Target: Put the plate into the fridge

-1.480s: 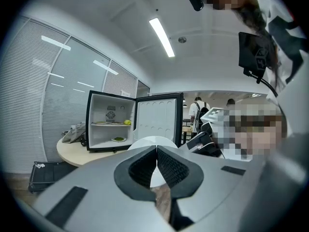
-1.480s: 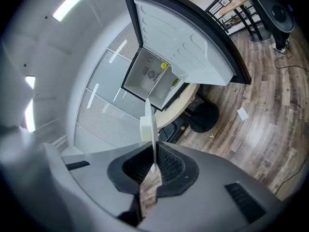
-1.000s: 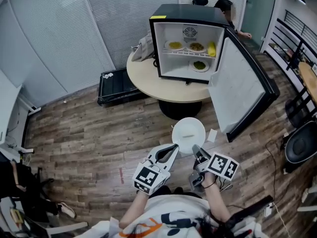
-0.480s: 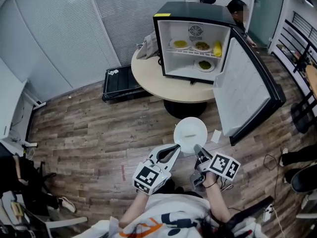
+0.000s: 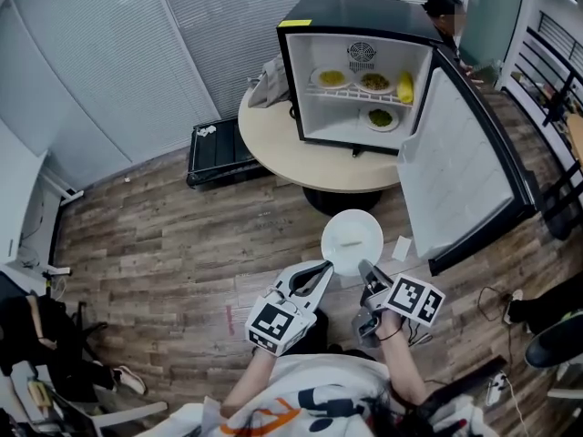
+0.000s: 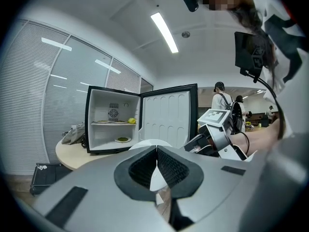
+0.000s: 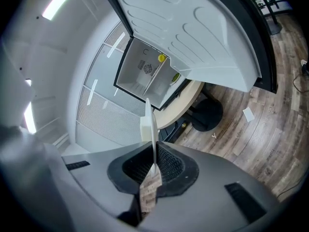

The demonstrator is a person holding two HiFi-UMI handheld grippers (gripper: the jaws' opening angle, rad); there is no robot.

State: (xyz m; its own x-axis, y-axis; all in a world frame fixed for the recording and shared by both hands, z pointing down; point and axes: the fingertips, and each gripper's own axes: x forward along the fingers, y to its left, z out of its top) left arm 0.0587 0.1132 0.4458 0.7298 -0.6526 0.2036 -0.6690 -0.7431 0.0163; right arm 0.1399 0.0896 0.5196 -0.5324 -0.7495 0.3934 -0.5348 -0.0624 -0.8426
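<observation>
A white plate (image 5: pixel 352 240) hangs over the wooden floor in front of the round table, held by its near rim from both sides. My left gripper (image 5: pixel 325 269) is shut on the rim's left part; the plate's edge (image 6: pixel 145 143) shows above its closed jaws (image 6: pixel 156 153). On the right part of the rim my right gripper (image 5: pixel 363 267) is shut too, with the plate (image 7: pixel 148 122) edge-on between its pads. The black mini fridge (image 5: pixel 360 21) stands on the table with its door (image 5: pixel 460 162) swung wide to the right. Several dishes of food sit on its shelves.
The round beige table (image 5: pixel 291 157) has a dark pedestal base. A black crate (image 5: pixel 214 153) lies on the floor to its left. A slip of paper (image 5: pixel 401 247) lies right of the plate. A person (image 5: pixel 444 7) stands behind the fridge. Blinds line the far wall.
The plate and both grippers have eased slightly forward and right toward the table, with both grips unchanged. The fridge door now sits further right in the head view.
</observation>
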